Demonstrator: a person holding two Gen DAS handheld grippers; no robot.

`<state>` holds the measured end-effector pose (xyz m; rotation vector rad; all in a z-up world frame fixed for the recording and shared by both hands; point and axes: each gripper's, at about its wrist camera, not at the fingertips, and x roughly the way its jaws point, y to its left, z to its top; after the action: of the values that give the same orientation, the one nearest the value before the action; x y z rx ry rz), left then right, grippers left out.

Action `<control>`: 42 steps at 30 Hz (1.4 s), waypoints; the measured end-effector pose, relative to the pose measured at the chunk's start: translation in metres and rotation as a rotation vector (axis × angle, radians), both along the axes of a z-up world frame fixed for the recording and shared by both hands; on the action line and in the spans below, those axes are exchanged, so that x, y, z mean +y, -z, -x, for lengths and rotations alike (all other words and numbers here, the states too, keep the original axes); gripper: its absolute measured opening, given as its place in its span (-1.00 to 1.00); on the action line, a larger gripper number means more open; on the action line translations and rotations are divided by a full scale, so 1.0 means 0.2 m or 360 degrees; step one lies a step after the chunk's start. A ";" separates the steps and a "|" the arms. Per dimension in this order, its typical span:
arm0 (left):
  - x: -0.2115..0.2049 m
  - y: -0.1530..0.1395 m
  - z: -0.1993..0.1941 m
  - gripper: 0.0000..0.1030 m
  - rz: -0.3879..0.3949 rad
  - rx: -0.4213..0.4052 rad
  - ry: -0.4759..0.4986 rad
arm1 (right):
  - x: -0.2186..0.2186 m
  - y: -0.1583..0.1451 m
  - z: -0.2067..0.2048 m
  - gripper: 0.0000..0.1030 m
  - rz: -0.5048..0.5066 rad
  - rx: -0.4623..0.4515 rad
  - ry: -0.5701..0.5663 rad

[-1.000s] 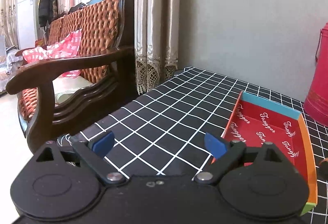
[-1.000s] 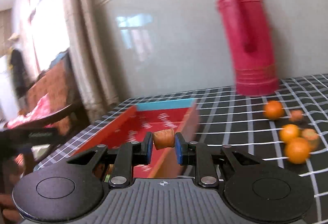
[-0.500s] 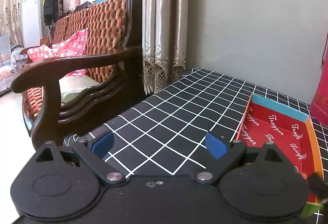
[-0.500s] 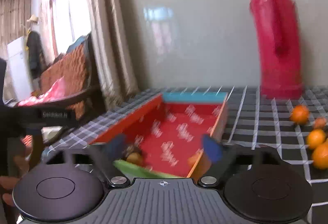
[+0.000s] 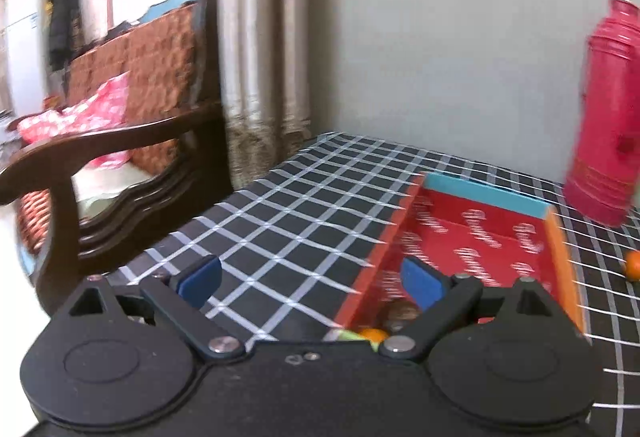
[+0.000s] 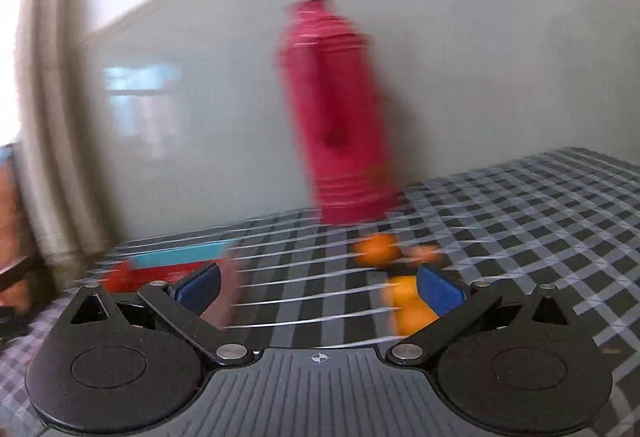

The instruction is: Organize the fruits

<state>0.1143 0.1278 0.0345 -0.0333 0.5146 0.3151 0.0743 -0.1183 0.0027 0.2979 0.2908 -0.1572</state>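
Both views are shifting from half a second ago: the right wrist view is swinging off the red box toward the loose oranges, and the left view is turning so the box and the red thermos are coming further into frame. The right tongs are standing wide open and gripping nothing, their blue pads flanking a smeared orange on the worktop. The left tongs are likewise spread wide and empty, hovering over the box's near left wall. Inside its near end, a small orange fruit and a brownish one are lying, though blur is making them hard to identify. The worktop is wearing a black cloth with a white grid; the cardboard box is showing red, blue and orange walls; the thermos looks ribbed. A dark wooden armchair is sitting beyond the worktop's edge.
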 end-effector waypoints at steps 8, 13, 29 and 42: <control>-0.48 0.03 0.01 0.80 -0.0092 -0.0064 0.0439 | -0.39 0.01 0.14 1.00 -0.0017 0.0118 0.0606; -0.82 0.12 0.03 0.80 -0.0187 -0.0034 0.0719 | -0.60 0.00 0.24 1.00 -0.0115 0.0114 0.0785; -1.36 0.32 0.02 0.31 -0.0280 0.0042 0.1113 | -0.96 0.00 0.47 1.00 -0.0302 0.0094 0.0922; -1.42 0.40 -0.06 -0.44 -0.0170 0.0139 0.1176 | -0.99 0.00 0.49 1.00 -0.0326 0.0074 0.0916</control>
<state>0.1266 -0.1567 -0.0447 0.2713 0.5609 -0.3807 -0.0243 -0.3158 0.0025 0.5778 0.2616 -0.7049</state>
